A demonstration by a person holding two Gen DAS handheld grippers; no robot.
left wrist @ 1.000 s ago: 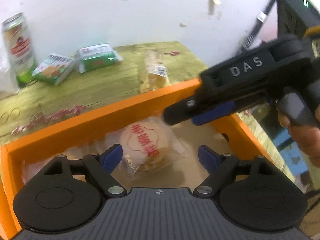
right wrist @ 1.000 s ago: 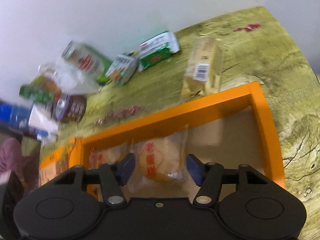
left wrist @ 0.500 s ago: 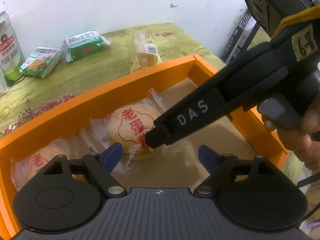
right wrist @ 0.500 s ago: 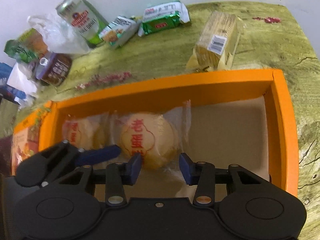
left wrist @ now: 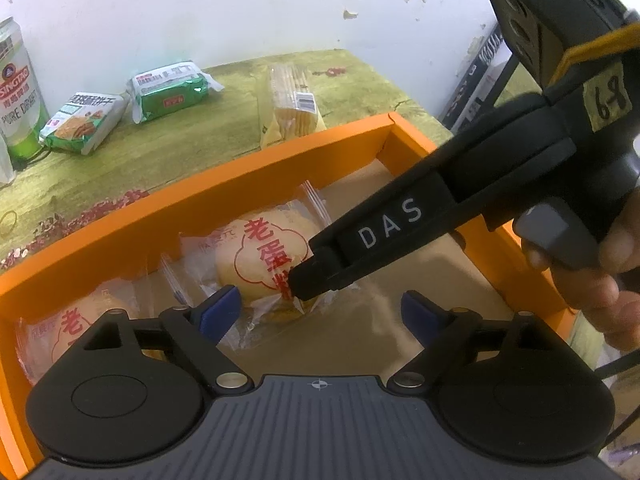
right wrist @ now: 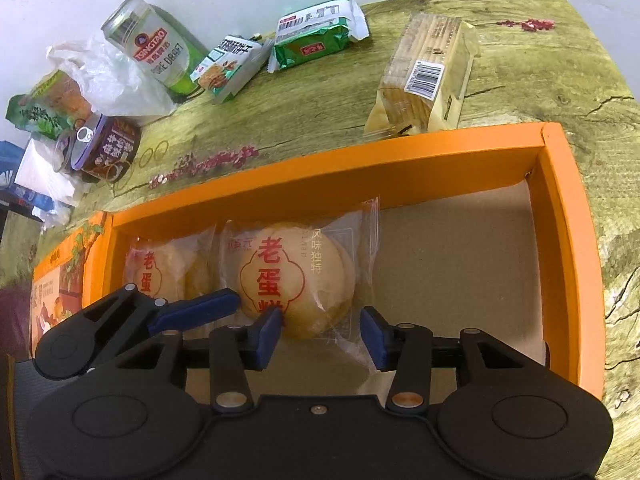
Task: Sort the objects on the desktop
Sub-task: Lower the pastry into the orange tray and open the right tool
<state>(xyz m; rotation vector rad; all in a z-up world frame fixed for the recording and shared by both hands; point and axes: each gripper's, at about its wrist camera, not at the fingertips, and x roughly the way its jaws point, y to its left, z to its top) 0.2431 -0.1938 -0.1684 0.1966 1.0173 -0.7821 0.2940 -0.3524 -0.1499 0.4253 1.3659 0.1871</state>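
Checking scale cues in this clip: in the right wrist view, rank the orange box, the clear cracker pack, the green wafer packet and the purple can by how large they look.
1. orange box
2. clear cracker pack
3. green wafer packet
4. purple can

The green packet and purple can look close, and fisheye stretch near the edge makes their order unsure.

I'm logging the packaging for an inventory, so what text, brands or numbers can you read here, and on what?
"TSINGTAO PURE DRAFT": beer can.
"老蛋糕": wrapped cake in the orange box.
"风味独特": same wrapper.
"DAS": right tool.
"68": paper tag on it.
Green packet, biscuit packet, barcode label: unreadable.
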